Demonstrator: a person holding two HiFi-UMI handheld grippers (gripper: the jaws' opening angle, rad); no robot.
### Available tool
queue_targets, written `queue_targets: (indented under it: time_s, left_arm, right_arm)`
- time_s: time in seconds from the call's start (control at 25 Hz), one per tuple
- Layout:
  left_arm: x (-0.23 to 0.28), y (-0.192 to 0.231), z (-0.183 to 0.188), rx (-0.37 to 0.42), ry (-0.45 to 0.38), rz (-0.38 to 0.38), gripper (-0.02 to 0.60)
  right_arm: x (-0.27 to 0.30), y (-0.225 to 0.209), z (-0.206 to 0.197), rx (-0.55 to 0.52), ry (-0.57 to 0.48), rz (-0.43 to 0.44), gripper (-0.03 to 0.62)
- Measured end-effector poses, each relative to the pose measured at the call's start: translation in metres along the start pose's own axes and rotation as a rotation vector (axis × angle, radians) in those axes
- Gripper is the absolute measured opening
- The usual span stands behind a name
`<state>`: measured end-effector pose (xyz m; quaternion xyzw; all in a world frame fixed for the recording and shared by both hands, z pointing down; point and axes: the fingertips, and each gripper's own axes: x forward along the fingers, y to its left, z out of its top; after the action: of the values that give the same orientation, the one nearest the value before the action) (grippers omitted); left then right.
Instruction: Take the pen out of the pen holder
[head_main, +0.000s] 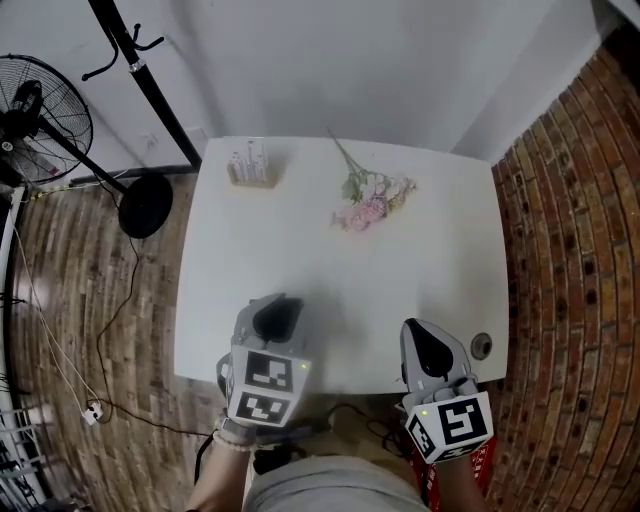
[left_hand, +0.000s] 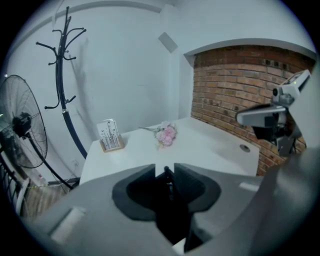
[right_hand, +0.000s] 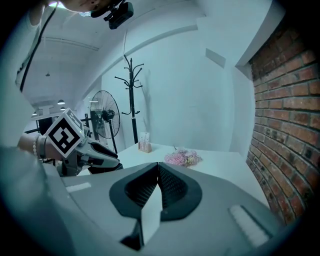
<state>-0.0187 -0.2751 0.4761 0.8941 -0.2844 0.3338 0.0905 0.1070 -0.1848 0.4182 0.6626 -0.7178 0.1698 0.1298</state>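
Observation:
The pen holder (head_main: 250, 165), a small white box on a wooden base, stands at the far left corner of the white table (head_main: 300, 285); it also shows in the left gripper view (left_hand: 110, 135) and the right gripper view (right_hand: 144, 142). No pen can be made out in it at this distance. My left gripper (head_main: 279, 301) hovers over the near left of the table, far from the holder, its jaws (left_hand: 165, 169) a narrow gap apart with nothing held. My right gripper (head_main: 420, 326) hangs at the near right edge, tips (right_hand: 158, 164) touching, empty.
A bunch of pink flowers (head_main: 370, 200) lies at the far middle of the table. A round cable hole (head_main: 481, 346) sits near the right front corner. A fan (head_main: 40, 115) and a coat stand (head_main: 140, 70) stand left; a brick wall (head_main: 580, 250) runs along the right.

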Motion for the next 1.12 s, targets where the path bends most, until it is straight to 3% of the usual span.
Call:
queue_targets:
  time_s: [0.36, 0.72, 1.12]
  left_arm:
    - [0.006, -0.003, -0.008, 0.042, 0.065, 0.016, 0.066]
    - [0.007, -0.002, -0.008, 0.073, 0.08, 0.029, 0.043]
    - [-0.006, -0.001, 0.004, -0.015, -0.006, 0.014, 0.026]
  right_arm:
    - [-0.004, -0.008, -0.006, 0.01, 0.007, -0.009, 0.005]
    - [-0.005, -0.012, -0.009, 0.01, 0.009, -0.005, 0.005]
    - [-0.008, -0.009, -0.007, -0.002, -0.003, 0.011, 0.005]
